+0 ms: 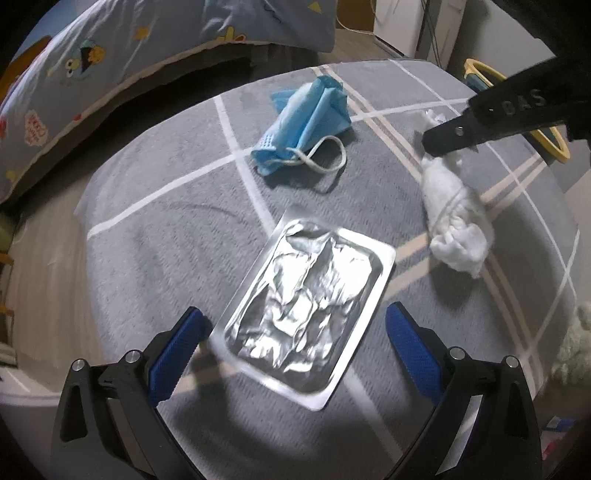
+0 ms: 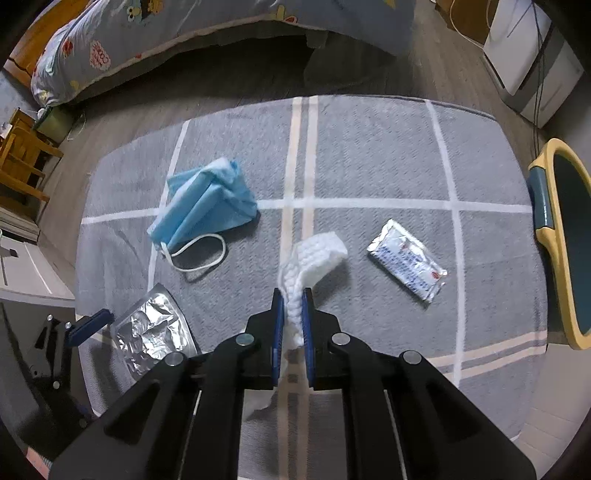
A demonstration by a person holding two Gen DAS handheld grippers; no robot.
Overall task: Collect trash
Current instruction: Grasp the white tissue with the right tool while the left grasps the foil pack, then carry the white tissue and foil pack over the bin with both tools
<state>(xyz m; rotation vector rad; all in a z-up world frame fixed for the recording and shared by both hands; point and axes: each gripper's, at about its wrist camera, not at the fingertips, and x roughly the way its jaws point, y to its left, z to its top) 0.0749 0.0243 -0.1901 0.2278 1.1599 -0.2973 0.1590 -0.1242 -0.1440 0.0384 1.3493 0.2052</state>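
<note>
Presently: right gripper point(image 2: 293, 295), pointing steeply down at grey rug point(image 2: 369, 166), blue pads point(image 2: 306, 314) clamped on white tissue wad point(image 2: 314, 254); wad's free end sticks out beyond the tips. Left gripper point(image 1: 295, 325), also tipped steeply down, jaws wide apart, nothing held; foil tray point(image 1: 306, 317) flat on rug directly between and just past its fingers point(image 1: 177, 354), whether touching cannot be told. Blue mask point(image 2: 203, 206) beyond tray, left of wad. Sachet point(image 2: 406, 266) right of wad, apart. Yellow-rimmed bin point(image 2: 554, 236) at rug's right edge. Bed quilt point(image 2: 184, 29) beyond rug
</note>
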